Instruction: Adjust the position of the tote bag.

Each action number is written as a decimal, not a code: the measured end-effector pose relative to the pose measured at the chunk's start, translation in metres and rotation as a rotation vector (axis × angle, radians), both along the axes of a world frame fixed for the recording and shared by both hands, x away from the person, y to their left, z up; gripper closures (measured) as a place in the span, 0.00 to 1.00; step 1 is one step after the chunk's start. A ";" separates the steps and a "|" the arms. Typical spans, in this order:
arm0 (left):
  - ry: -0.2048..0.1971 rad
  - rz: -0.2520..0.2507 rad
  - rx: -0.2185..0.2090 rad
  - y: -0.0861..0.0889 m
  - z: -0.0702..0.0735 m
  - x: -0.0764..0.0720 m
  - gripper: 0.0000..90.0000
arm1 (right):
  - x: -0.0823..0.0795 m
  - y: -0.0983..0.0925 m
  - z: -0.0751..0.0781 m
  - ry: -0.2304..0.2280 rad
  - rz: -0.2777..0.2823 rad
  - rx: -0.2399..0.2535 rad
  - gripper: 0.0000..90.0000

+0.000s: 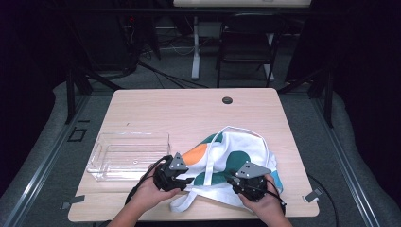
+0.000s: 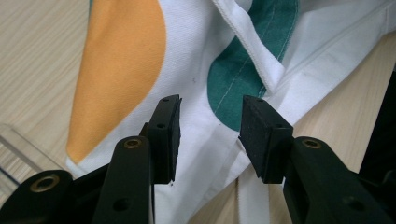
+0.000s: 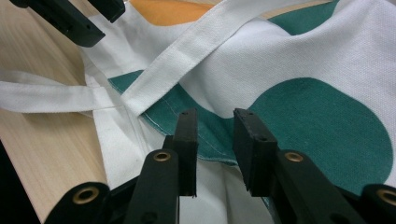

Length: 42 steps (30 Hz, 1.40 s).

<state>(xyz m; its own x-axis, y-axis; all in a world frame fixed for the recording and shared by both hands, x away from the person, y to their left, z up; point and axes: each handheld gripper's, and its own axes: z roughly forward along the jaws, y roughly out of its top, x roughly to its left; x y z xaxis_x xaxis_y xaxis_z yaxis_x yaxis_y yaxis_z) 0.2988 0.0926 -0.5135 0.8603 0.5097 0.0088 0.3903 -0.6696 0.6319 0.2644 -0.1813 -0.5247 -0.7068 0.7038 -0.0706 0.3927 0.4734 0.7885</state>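
A white cloth tote bag (image 1: pixel 236 151) with orange and green patches lies crumpled on the right half of the wooden table. Its white straps (image 1: pixel 208 163) trail across it and off its near edge. My left gripper (image 1: pixel 182 178) hovers at the bag's near left corner. Its jaws stand apart over white and green cloth (image 2: pixel 224 93), gripping nothing. My right gripper (image 1: pixel 236 182) is at the bag's near edge, jaws apart above a green patch (image 3: pixel 322 121) with no fabric pinched between them. The left gripper's black jaws (image 3: pixel 70 18) reach into the right gripper view's top left.
A clear plastic tray (image 1: pixel 128 155) sits on the table to the left of the bag, close to my left hand. A small dark round cap (image 1: pixel 227 100) is set in the table near its far edge. Beyond the table stand a chair and a desk leg.
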 end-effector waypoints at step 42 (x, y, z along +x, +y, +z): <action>-0.036 -0.097 0.095 -0.032 -0.017 -0.014 0.57 | -0.001 0.002 -0.001 0.001 0.015 0.002 0.77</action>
<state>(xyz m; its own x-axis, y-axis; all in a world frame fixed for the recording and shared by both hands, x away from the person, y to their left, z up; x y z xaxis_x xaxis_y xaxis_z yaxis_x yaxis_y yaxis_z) 0.2850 0.0604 -0.5307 0.9037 0.4197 0.0848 0.2992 -0.7607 0.5760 0.2630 -0.1798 -0.5254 -0.7176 0.6931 -0.0683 0.3865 0.4779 0.7888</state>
